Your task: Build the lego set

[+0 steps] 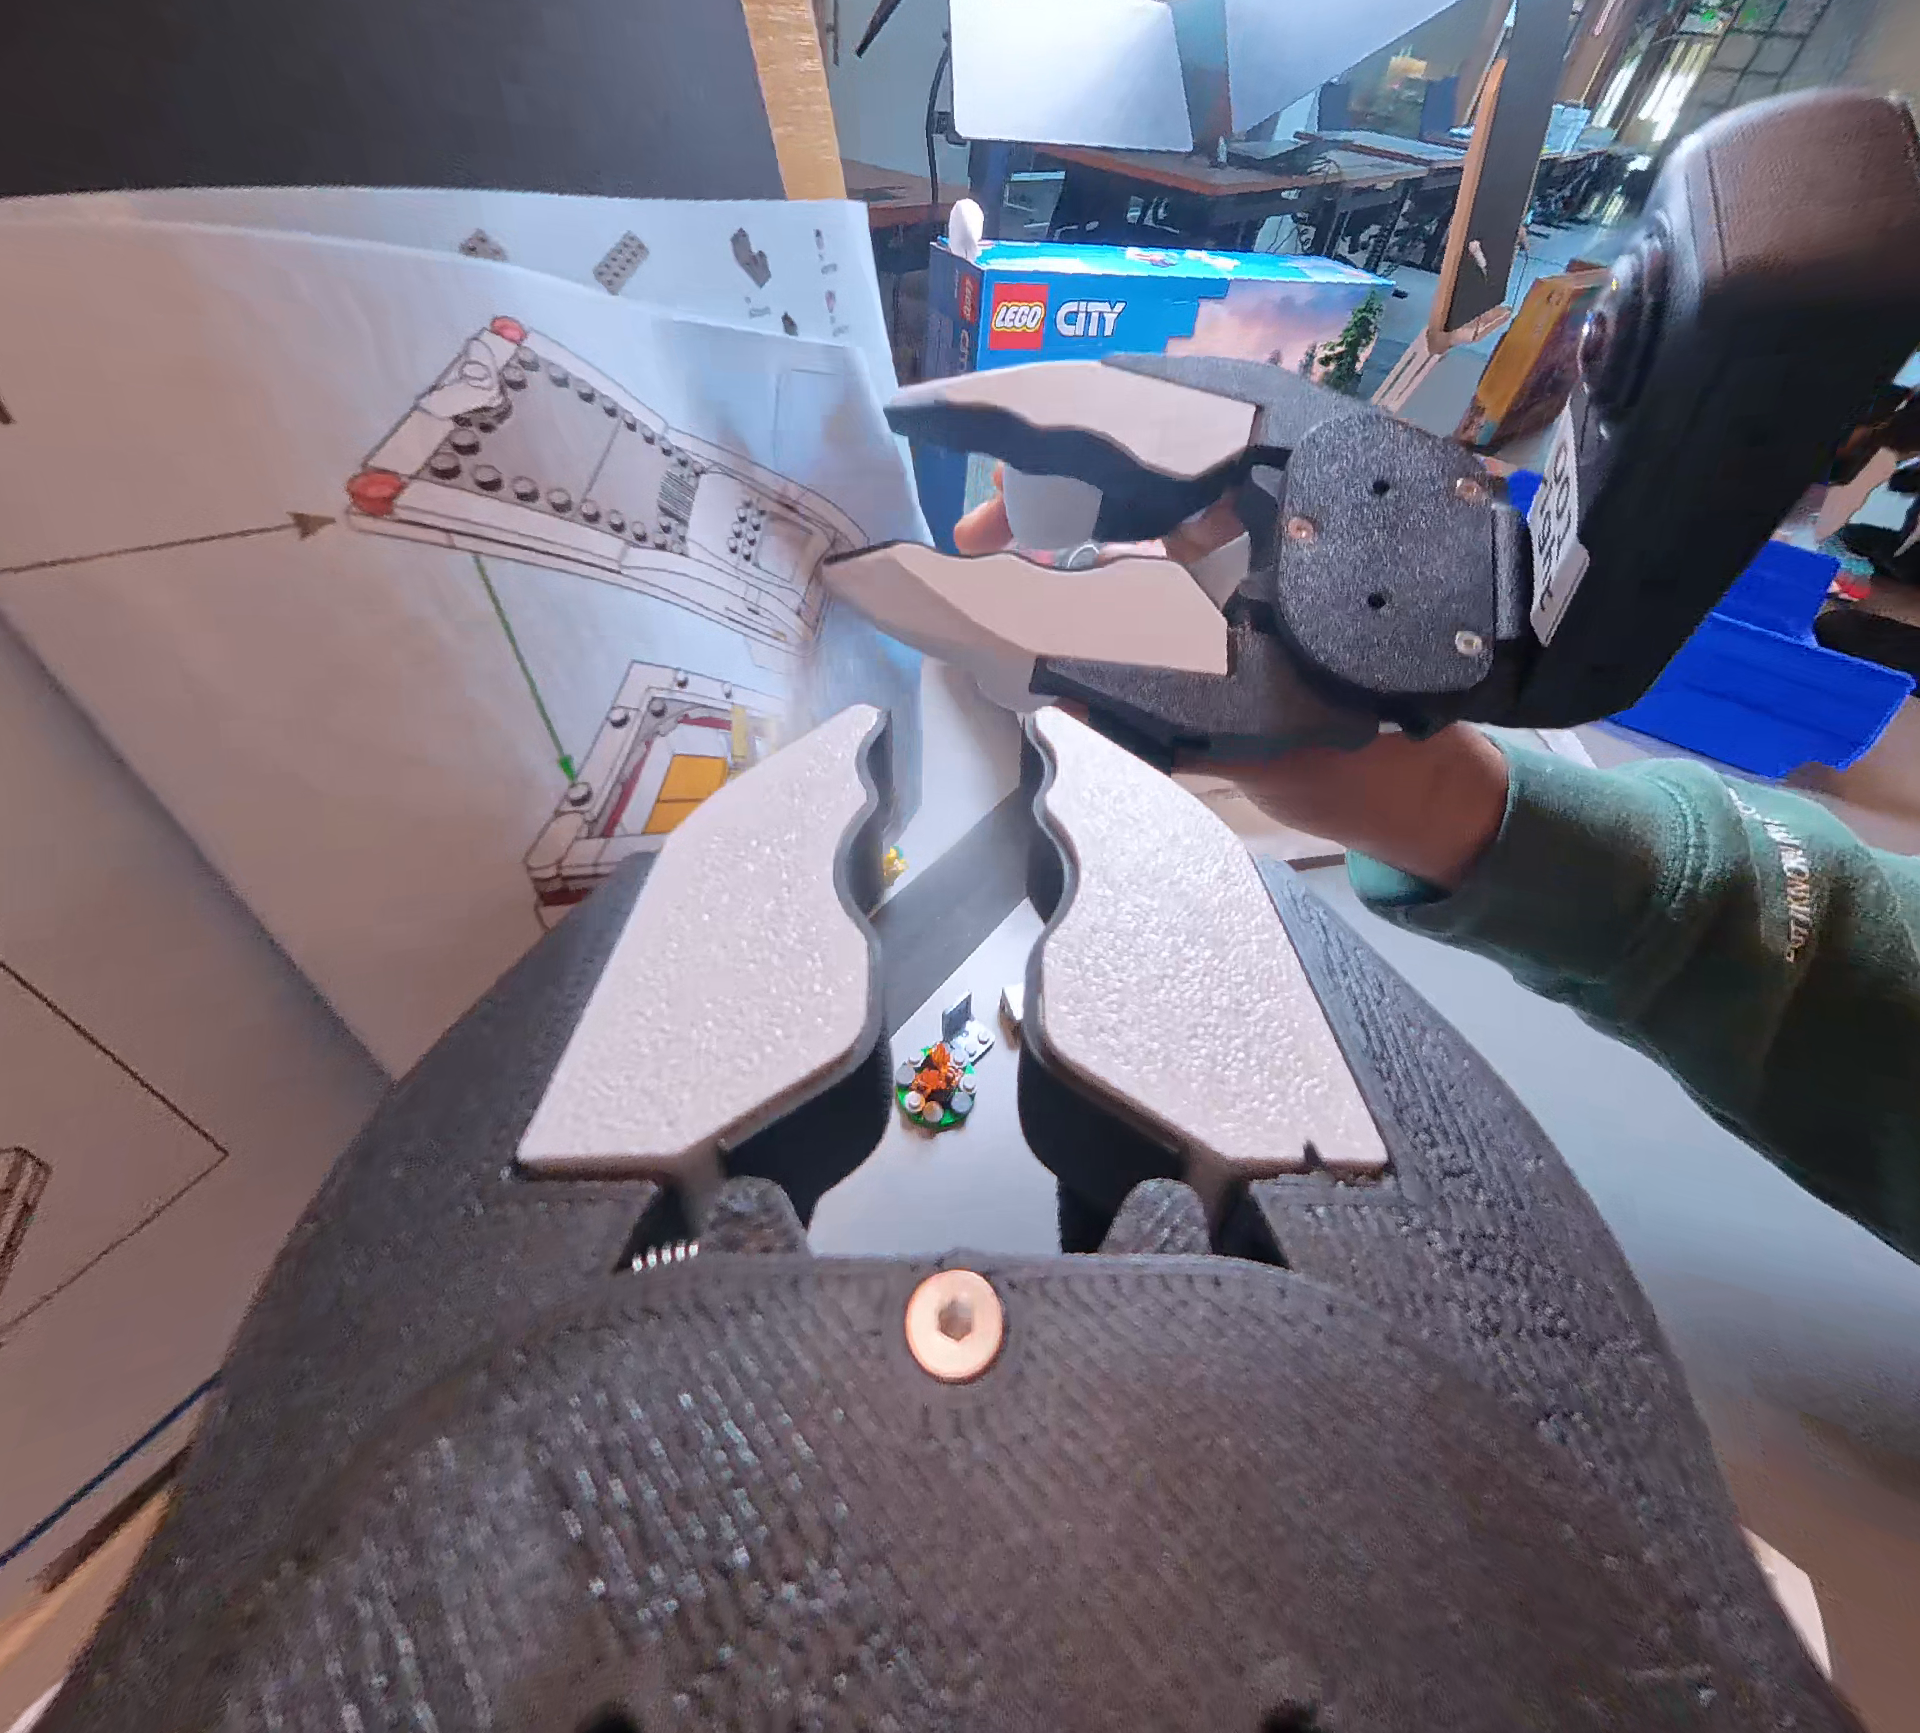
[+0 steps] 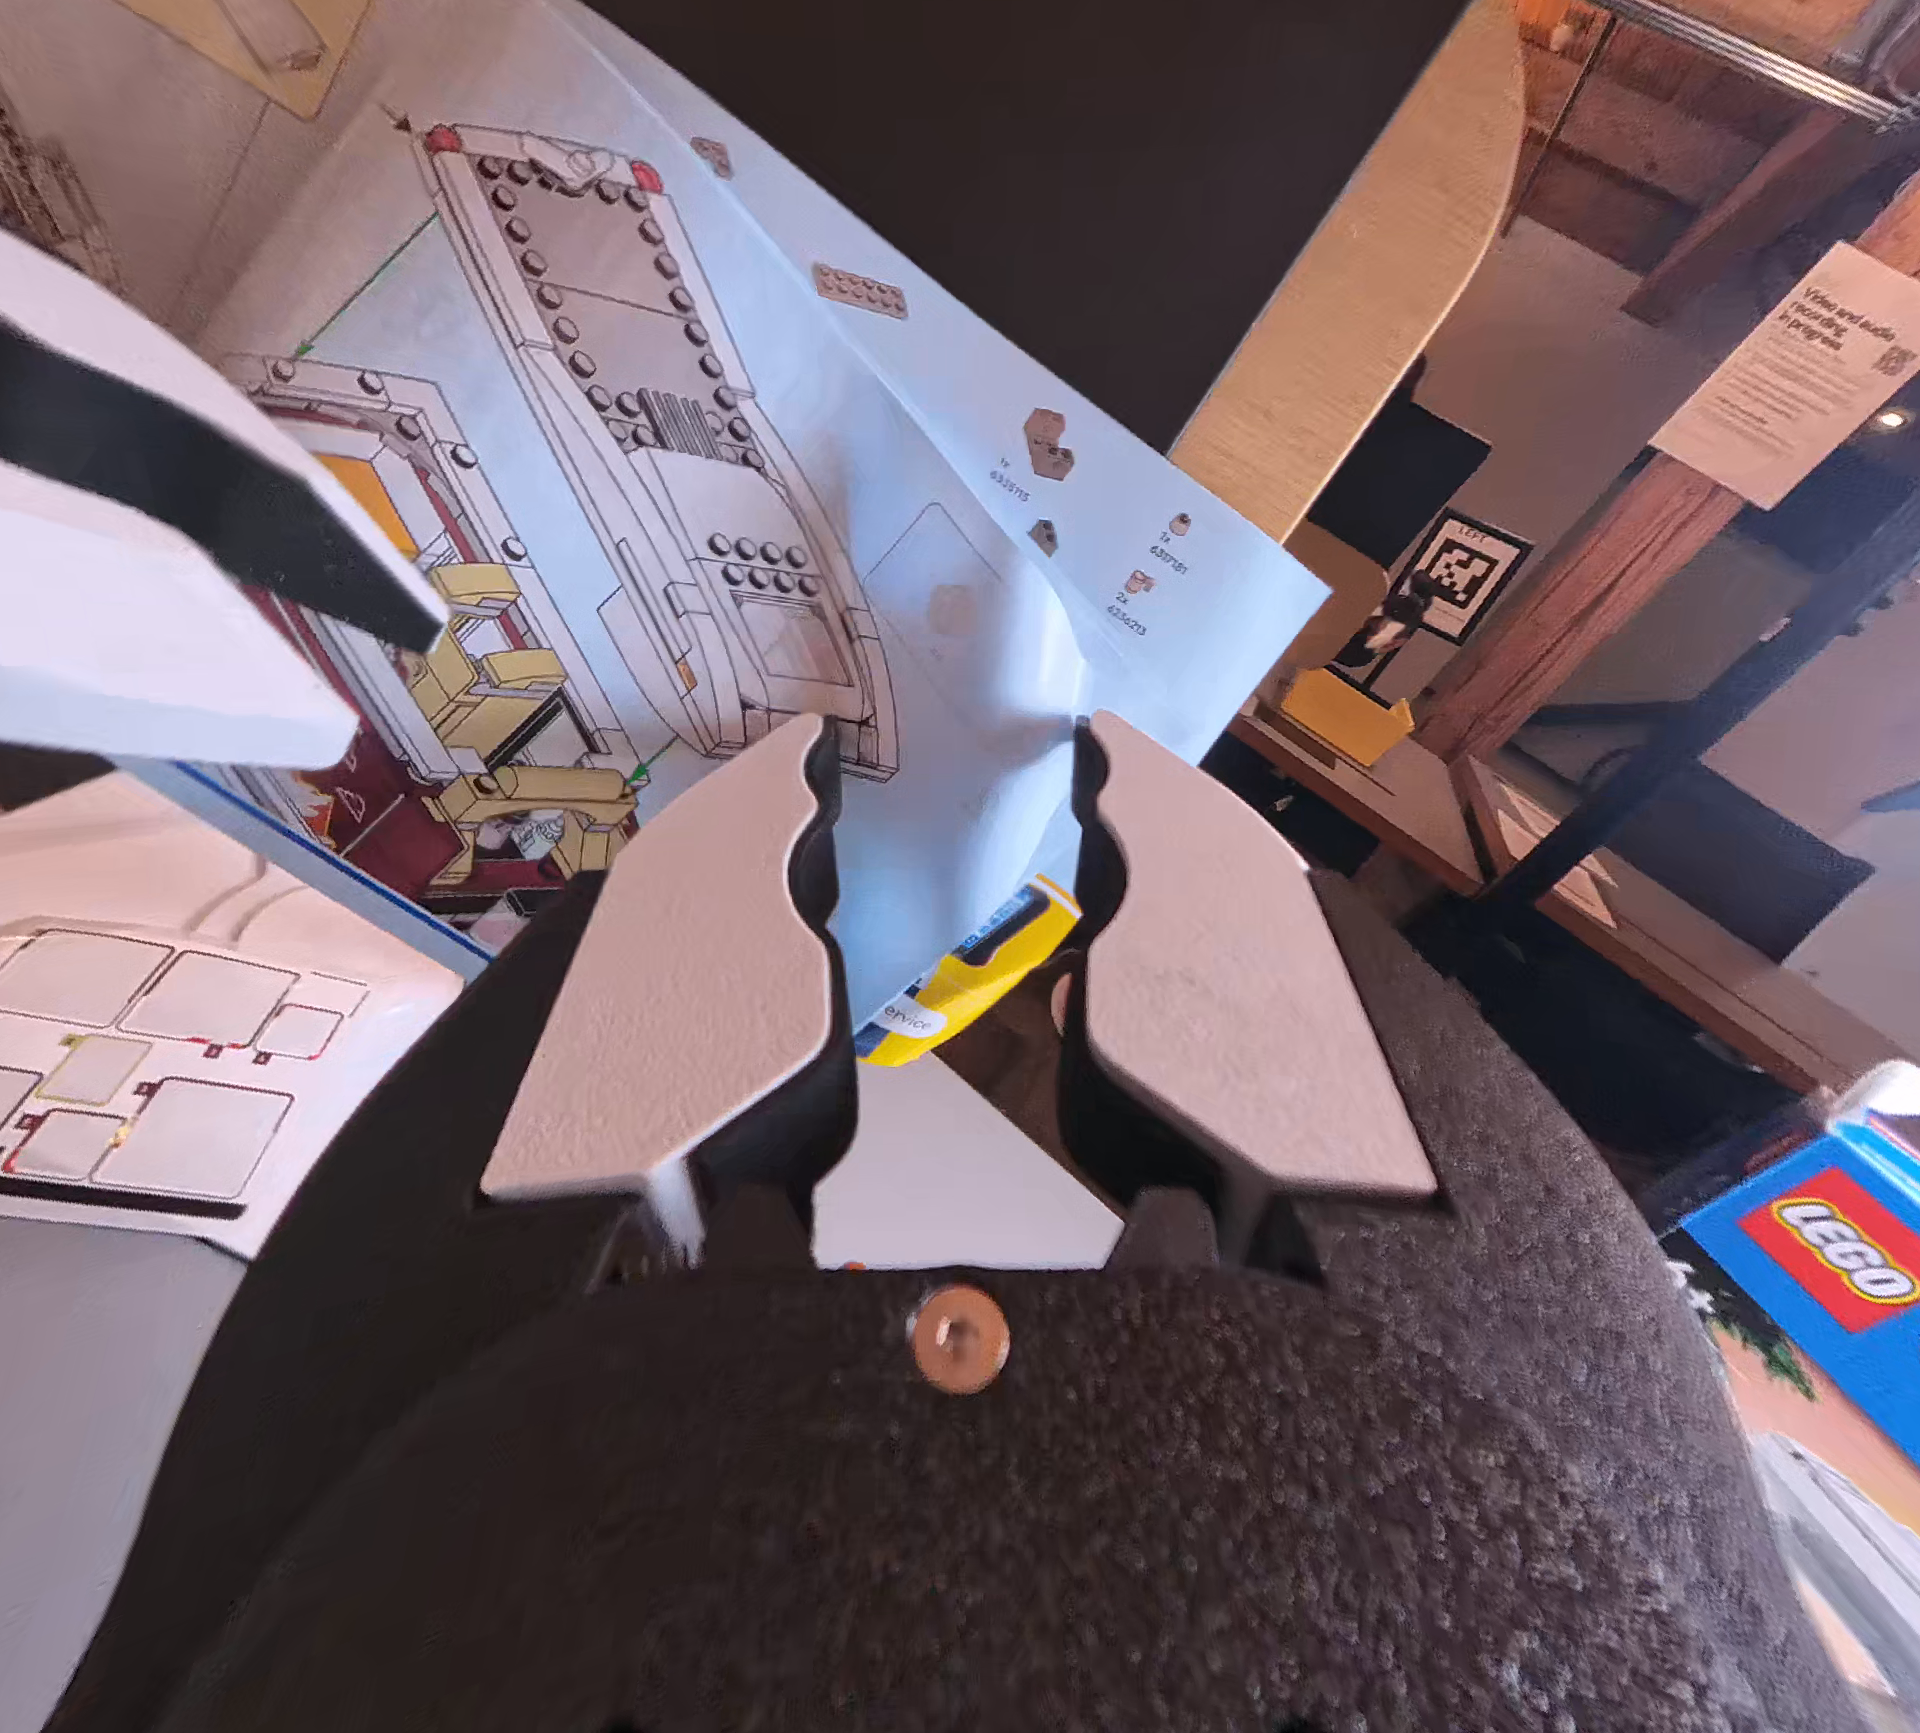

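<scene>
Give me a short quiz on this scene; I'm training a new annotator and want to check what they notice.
1. True or false: the jaws of both the left gripper and the right gripper stand apart.
2. What colour is the sleeve of the arm holding the right gripper? A red, B green, C yellow.
3. Fill in: the small brick build, seen on the dark table between the left gripper's fingers, has a round ___ base.

Key: 1 true; 2 B; 3 green.
</scene>
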`<state>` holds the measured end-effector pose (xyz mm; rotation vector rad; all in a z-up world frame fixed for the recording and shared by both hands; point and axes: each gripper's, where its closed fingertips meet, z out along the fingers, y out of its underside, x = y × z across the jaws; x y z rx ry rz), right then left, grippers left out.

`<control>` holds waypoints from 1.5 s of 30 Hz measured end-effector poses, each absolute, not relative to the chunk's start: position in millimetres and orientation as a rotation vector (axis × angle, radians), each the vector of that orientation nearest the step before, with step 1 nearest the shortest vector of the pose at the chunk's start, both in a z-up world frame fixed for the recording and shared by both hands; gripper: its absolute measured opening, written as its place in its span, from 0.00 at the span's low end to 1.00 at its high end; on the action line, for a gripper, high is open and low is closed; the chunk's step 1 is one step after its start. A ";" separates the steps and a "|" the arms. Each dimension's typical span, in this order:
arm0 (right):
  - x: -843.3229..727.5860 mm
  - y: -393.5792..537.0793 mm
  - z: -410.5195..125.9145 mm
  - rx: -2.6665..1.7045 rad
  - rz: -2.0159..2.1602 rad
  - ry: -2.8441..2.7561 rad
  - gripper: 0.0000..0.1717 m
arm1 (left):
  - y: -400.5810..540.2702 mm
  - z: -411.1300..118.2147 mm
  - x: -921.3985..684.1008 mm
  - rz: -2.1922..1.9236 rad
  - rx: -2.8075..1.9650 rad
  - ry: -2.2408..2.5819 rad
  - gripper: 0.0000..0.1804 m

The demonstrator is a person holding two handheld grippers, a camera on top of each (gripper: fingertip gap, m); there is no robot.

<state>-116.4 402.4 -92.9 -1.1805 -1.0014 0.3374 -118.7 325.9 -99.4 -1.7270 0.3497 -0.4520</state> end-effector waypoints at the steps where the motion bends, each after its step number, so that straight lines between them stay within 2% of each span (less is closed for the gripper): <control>1: -117.0 402.4 -95.2 -1.178 0.313 -1.010 0.24 | 327.0 -99.5 -119.2 -0.459 -1.729 0.343 0.13; 5: -118.6 398.9 -93.9 -1.156 0.300 -1.013 0.24 | 331.0 -102.0 -121.7 -0.454 -1.735 0.323 0.14; 8: -116.7 392.1 -89.2 -1.108 0.285 -1.004 0.13 | 331.4 -102.6 -122.4 -0.464 -1.729 0.312 0.14; 12: -112.9 371.2 -87.2 -1.014 0.292 -1.018 0.06 | 329.3 -94.4 -118.8 -0.497 -1.688 0.320 0.18; 17: -110.0 339.6 -94.6 -0.906 0.327 -1.086 0.06 | 325.0 -82.8 -100.6 -0.648 -1.636 0.318 0.26; 19: -109.5 328.9 -96.3 -0.879 0.342 -1.115 0.06 | 326.5 -85.0 -98.9 -0.655 -1.645 0.310 0.22; 21: -109.4 318.0 -99.5 -0.862 0.381 -1.165 0.08 | 324.7 -85.5 -100.5 -0.642 -1.637 0.316 0.09; 23: -107.4 308.2 -102.8 -0.874 0.493 -1.219 0.12 | 318.4 -83.3 -104.3 -0.649 -1.620 0.327 0.04; 28: -98.8 287.9 -100.3 -1.029 1.061 -1.312 0.19 | 292.4 -67.3 -133.5 -0.660 -1.581 0.332 0.01; 31: -97.7 272.5 -108.4 -1.081 1.257 -1.433 0.20 | 275.6 -58.1 -158.0 -0.641 -1.575 0.327 0.01; 45: -116.3 320.4 -162.1 -1.243 0.531 -1.455 0.14 | 225.5 -57.1 -246.7 -0.554 -1.615 0.251 0.02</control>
